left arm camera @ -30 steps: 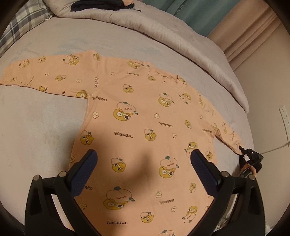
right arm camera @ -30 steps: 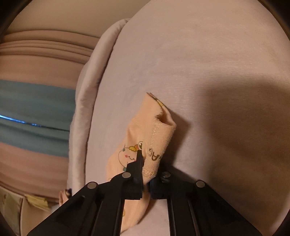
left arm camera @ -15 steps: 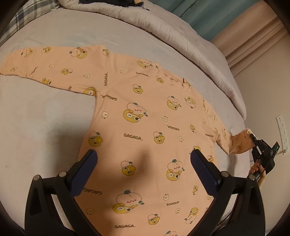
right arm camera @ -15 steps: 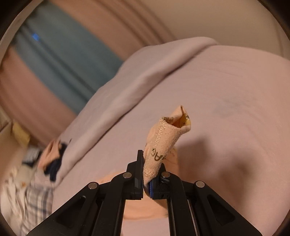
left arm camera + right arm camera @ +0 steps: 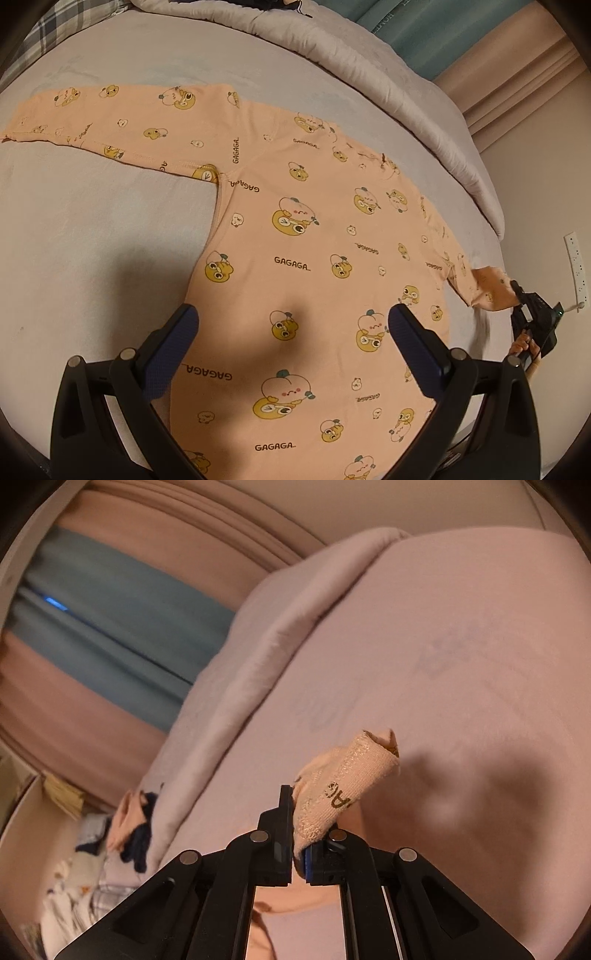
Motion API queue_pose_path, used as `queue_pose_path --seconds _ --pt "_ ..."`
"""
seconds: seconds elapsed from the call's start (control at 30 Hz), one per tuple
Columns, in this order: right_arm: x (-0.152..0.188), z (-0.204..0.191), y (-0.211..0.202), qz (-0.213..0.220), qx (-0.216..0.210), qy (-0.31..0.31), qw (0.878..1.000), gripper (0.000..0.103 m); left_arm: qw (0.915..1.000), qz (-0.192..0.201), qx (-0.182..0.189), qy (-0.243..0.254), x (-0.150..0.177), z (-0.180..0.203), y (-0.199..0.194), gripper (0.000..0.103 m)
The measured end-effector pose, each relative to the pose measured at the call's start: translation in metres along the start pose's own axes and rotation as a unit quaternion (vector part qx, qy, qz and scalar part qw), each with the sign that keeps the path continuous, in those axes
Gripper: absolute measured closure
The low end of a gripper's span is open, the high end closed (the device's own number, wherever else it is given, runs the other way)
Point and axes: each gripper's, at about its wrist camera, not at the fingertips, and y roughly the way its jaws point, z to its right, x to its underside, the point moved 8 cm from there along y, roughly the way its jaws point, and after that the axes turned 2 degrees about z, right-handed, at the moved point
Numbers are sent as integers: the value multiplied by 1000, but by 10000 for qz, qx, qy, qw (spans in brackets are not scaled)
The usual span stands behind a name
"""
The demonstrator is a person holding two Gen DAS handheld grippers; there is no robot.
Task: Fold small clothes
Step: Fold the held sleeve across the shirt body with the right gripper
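Observation:
A peach long-sleeved child's top [image 5: 303, 258] with yellow cartoon prints and "GAGAGA" lettering lies spread flat on the grey bed. My left gripper [image 5: 291, 332] is open and empty, hovering above the top's lower body. My right gripper [image 5: 300, 834] is shut on the cuff of the right sleeve [image 5: 347, 779] and holds it lifted off the bed. It shows in the left wrist view at the right edge [image 5: 517, 291], with the sleeve end [image 5: 491, 288] raised. The left sleeve [image 5: 110, 122] lies stretched out flat.
A folded grey blanket [image 5: 369, 62] runs along the bed's far edge, with dark clothes [image 5: 266, 3] on it. Teal and beige curtains [image 5: 110, 609] hang behind. A clothes pile [image 5: 129, 823] and a plaid pillow [image 5: 44, 37] lie at the bed's head. A wall socket [image 5: 576, 266] is at right.
My right gripper has lifted the right sleeve cuff off the bed and tilted up. The left gripper has drifted, so the top sits further right and lower in its view.

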Motion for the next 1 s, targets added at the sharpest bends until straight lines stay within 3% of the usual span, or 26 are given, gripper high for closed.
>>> queue_pose_path --seconds 0.17,0.3,0.4,0.53,0.73,0.9,0.93,0.97,1.0 --pt "21 -55 12 -276 -201 -746 9966 97 9999 -63 106 -23 -1 3 4 1" --pt "69 -124 28 -729 -343 -1937 9778 97 9992 -109 338 -169 -10 3 6 1" --pt "121 -176 48 -1070 -397 -2927 9494 97 9992 68 312 -246 -21 -4 -2 1" --pt "190 -226 71 -1207 -381 -4190 8991 97 9991 186 210 -316 -25 -19 -10 1" --pt "266 -280 101 -1273 -577 -4817 8651 97 9981 250 78 -558 -25 -49 -21 1" --pt "351 -287 120 -1599 -618 -5630 8085 97 9967 309 -76 -751 -24 -72 -27 1" --pt "364 -284 124 -1716 -555 -5819 7930 92 9965 304 -94 -778 -24 -74 -27 1" --pt "382 -274 133 -2005 -334 -6042 7705 75 9962 293 -110 -817 -23 -77 -28 1" --pt "392 -266 138 -2271 -239 -6074 7609 60 9958 275 -117 -865 -23 -81 -28 1"
